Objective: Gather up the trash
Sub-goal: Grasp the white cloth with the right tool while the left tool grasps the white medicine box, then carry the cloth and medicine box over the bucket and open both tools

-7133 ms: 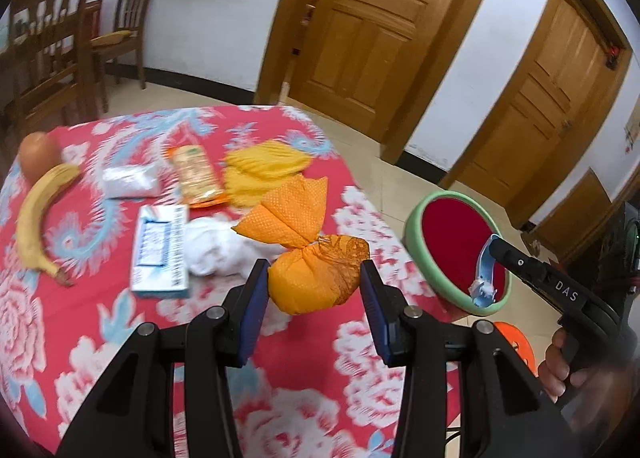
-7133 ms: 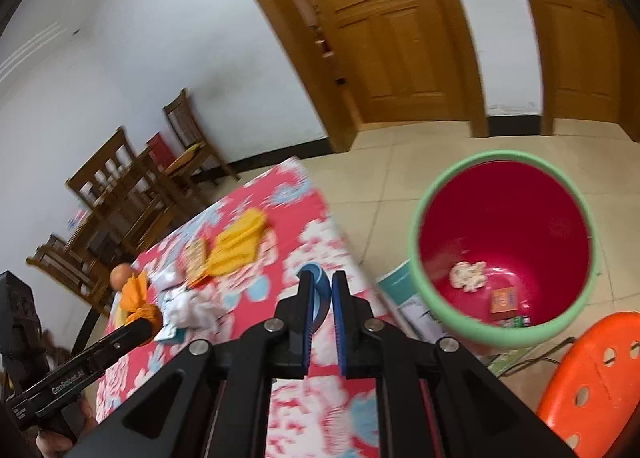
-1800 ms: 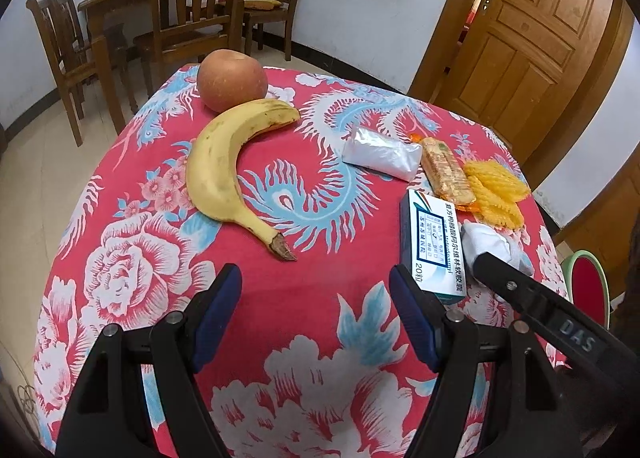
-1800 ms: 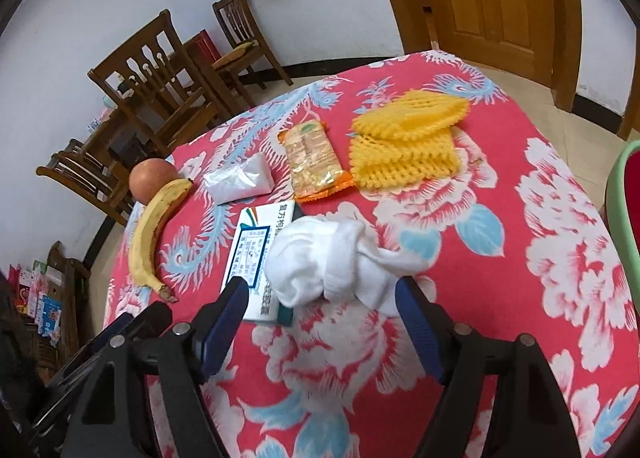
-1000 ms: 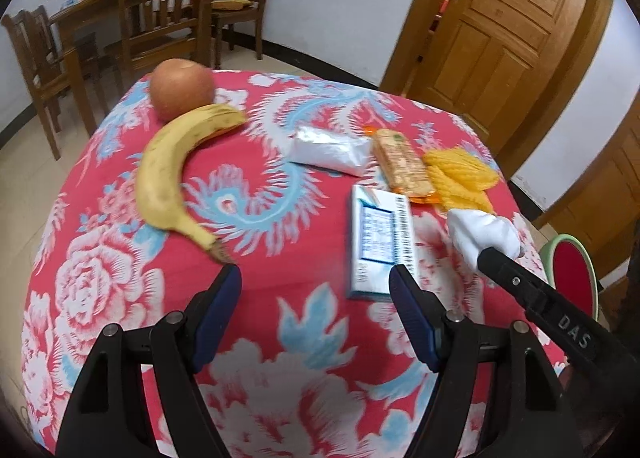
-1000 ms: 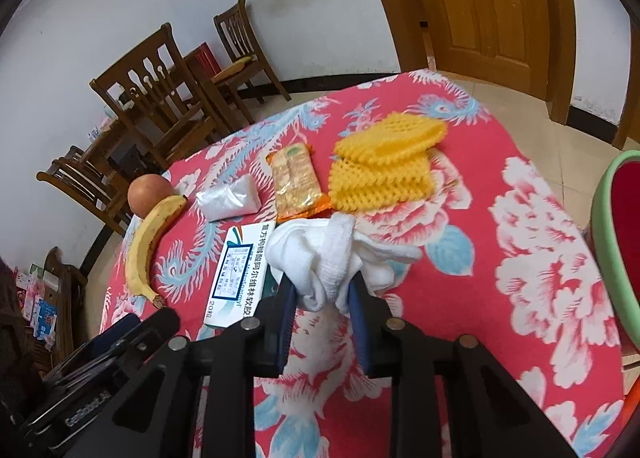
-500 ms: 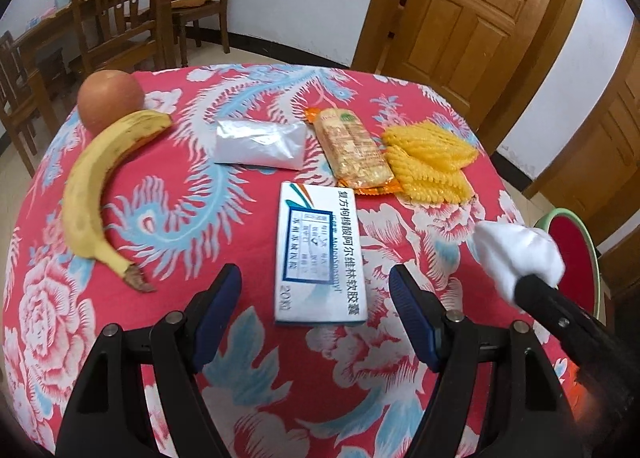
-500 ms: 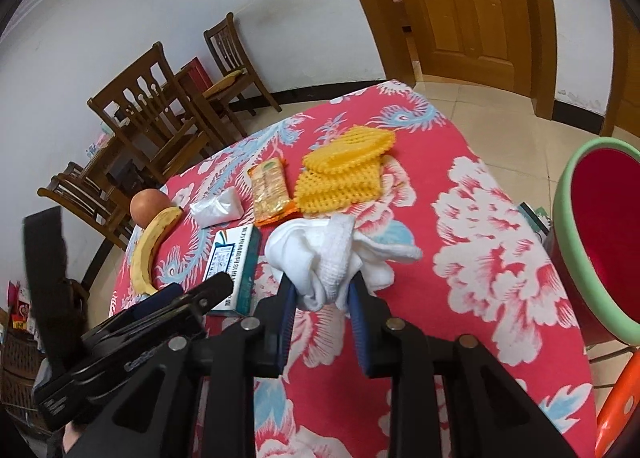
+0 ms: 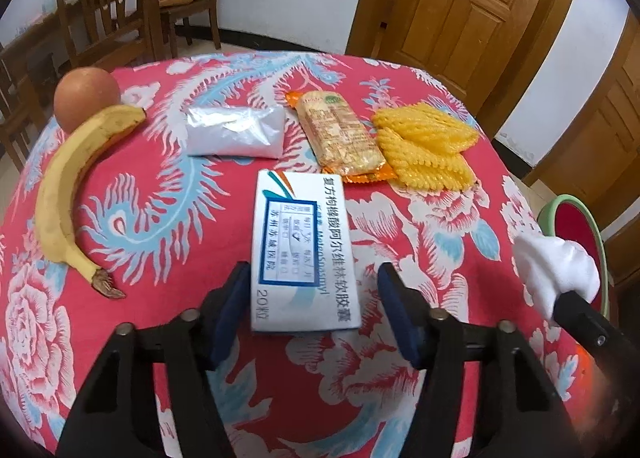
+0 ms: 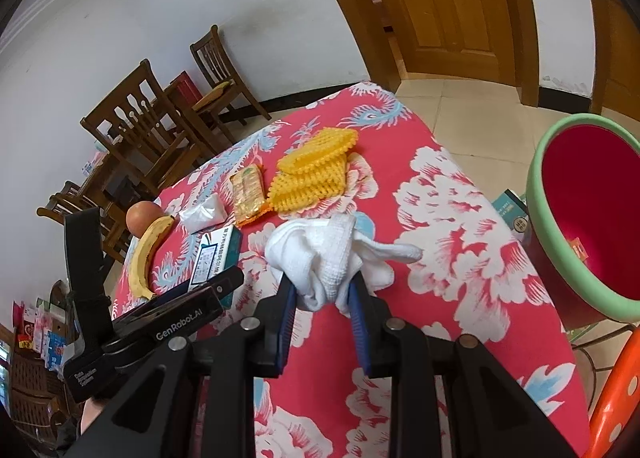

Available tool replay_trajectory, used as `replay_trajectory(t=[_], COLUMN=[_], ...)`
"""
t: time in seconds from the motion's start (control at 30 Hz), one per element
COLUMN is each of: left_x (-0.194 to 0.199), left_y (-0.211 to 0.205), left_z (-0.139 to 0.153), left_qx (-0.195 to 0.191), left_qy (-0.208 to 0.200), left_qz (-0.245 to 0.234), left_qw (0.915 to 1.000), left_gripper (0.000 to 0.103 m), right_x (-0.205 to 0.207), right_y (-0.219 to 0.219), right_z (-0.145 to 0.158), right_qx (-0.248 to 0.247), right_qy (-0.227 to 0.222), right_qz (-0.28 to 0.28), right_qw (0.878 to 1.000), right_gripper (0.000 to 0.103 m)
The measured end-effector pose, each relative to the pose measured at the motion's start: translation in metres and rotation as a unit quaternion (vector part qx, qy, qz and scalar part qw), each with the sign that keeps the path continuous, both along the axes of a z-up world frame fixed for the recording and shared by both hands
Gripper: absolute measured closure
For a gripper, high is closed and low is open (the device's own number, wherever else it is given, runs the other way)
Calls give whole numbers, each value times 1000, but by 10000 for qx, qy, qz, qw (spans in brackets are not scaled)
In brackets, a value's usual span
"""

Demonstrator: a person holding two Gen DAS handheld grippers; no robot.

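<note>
My right gripper (image 10: 323,292) is shut on a crumpled white tissue wad (image 10: 320,254) and holds it above the table near its right edge; the wad also shows in the left wrist view (image 9: 554,266). The red bin with a green rim (image 10: 580,226) stands on the floor to the right. My left gripper (image 9: 314,290) is open, its jaws on either side of the near end of a white medicine box (image 9: 302,248) lying flat on the table. A biscuit packet (image 9: 340,134), yellow foam netting (image 9: 428,146) and a silvery pouch (image 9: 236,131) lie beyond the box.
A banana (image 9: 68,186) and an apple (image 9: 86,96) lie at the table's left. The table has a red floral cloth (image 9: 160,218). Wooden chairs (image 10: 160,134) stand behind it. An orange stool (image 10: 616,398) is beside the bin.
My left gripper has moved forward and down until the medicine box lies between its open jaws. My right gripper has carried the tissue wad further right, closer to the bin.
</note>
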State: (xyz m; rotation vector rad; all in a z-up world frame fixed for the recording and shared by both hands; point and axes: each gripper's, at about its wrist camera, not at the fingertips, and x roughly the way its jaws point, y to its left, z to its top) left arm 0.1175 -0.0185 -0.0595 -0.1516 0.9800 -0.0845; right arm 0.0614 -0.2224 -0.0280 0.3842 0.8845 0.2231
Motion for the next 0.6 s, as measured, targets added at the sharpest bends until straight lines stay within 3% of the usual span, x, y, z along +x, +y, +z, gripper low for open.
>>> replay_trajectory(t=[0.03,0.23,0.6], left_x=[0,-2,-28], left_y=[0,0,-11], left_z=[0,2,42], left_qx=[16,-82,-201], left_qy=[-17,-44,-523], left_qz=[8,-44,-199], left_qw=[10000,9999,9982], left_gripper=[50,50,50], right_x=[-1,-5,-14], right_y=[-1,-9,-18], right_z=[0,0,5], right_qx=[7,32,84], right_qy=[5,-2,-102], right_qz=[-13,-99,-169], right_qw=[10000,9999,9998], right_gripper=[75,75,75])
